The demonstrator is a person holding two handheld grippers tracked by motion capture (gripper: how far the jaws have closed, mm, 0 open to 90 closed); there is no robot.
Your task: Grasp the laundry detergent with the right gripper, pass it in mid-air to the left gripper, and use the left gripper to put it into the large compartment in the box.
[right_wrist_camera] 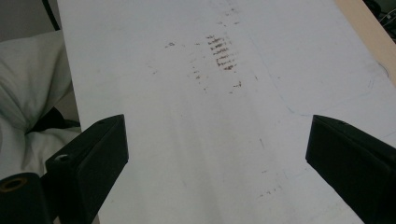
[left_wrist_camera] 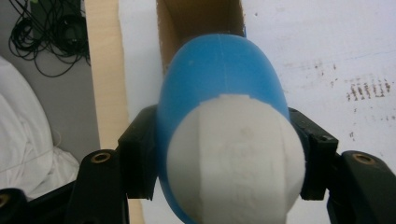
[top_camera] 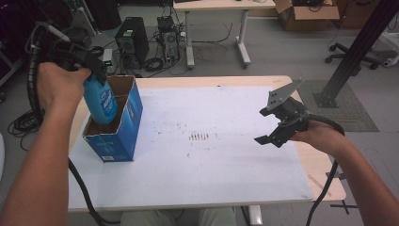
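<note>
A blue bottle [top_camera: 101,101] with a white label hangs bottom-down, partly inside the open top of a blue cardboard box [top_camera: 117,136] at the table's left edge. My left gripper [top_camera: 91,70] is shut on the bottle's upper end. In the left gripper view the bottle [left_wrist_camera: 219,93] sits squeezed between the black jaws, its white end toward the camera, with the box's brown interior [left_wrist_camera: 196,21] just beyond. My right gripper [top_camera: 277,134] hovers over the table's right side, open with nothing between its jaws. In the right gripper view its jaws [right_wrist_camera: 217,154] stand wide over the white sheet.
A white sheet [top_camera: 202,141] with brown smudges [top_camera: 200,137] covers the wooden table. Beyond the far edge stand a computer tower [top_camera: 132,40], tangled cables and another desk. A dark metal post [top_camera: 362,42] rises at the right.
</note>
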